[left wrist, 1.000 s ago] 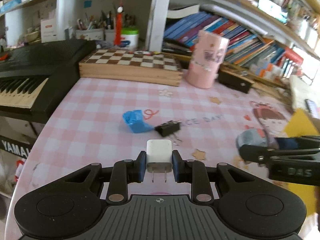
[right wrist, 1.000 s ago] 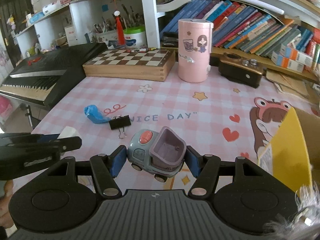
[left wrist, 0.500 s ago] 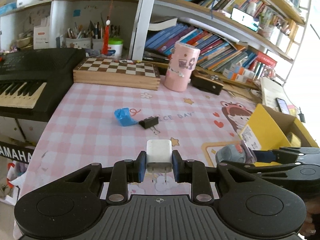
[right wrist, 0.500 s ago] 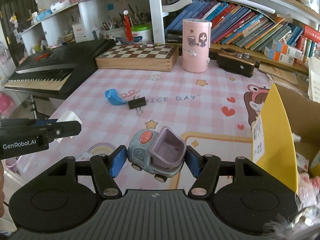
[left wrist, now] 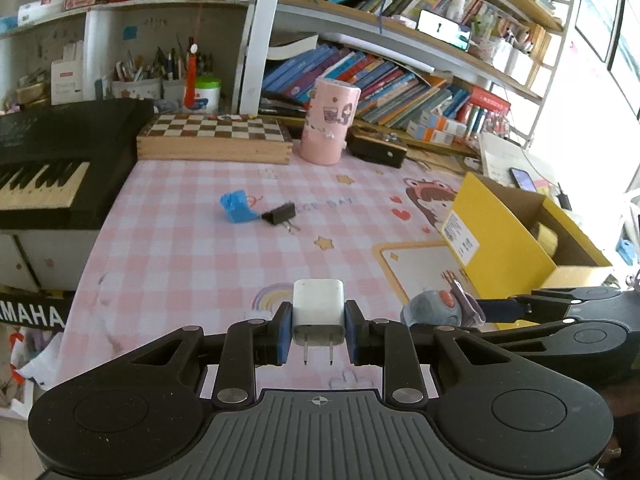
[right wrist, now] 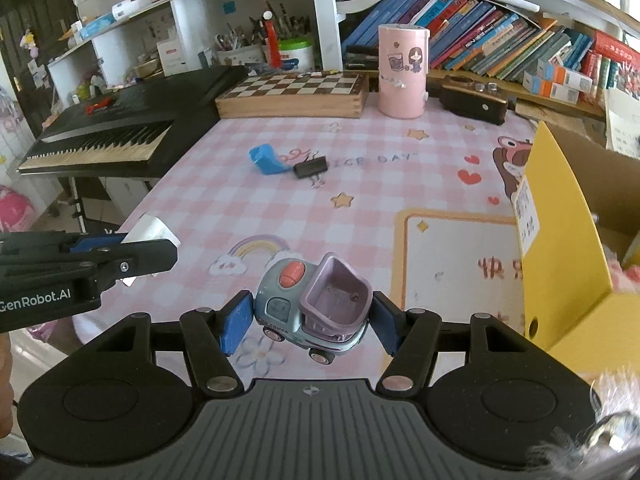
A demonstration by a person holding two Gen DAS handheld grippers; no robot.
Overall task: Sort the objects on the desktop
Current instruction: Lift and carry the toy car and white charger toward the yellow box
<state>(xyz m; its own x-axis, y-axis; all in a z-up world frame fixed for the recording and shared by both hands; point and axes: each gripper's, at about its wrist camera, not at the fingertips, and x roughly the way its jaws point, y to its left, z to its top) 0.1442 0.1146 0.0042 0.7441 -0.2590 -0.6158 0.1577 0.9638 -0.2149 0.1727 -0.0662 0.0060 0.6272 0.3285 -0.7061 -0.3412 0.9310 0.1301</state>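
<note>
The left gripper [left wrist: 319, 332] pinches the white plug [left wrist: 319, 312] and the right gripper [right wrist: 310, 322] hugs the toy truck [right wrist: 310, 306] above the table's front edge, so bumping the yellow box [right wrist: 560, 240] could knock either loose.

A home study: crammed bookshelves [left wrist: 400, 80], keyboard [right wrist: 112, 136], chessboard [right wrist: 296, 92].

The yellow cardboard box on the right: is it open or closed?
Open: the yellow cardboard box has no lid on top, and its brown inside shows.
</note>
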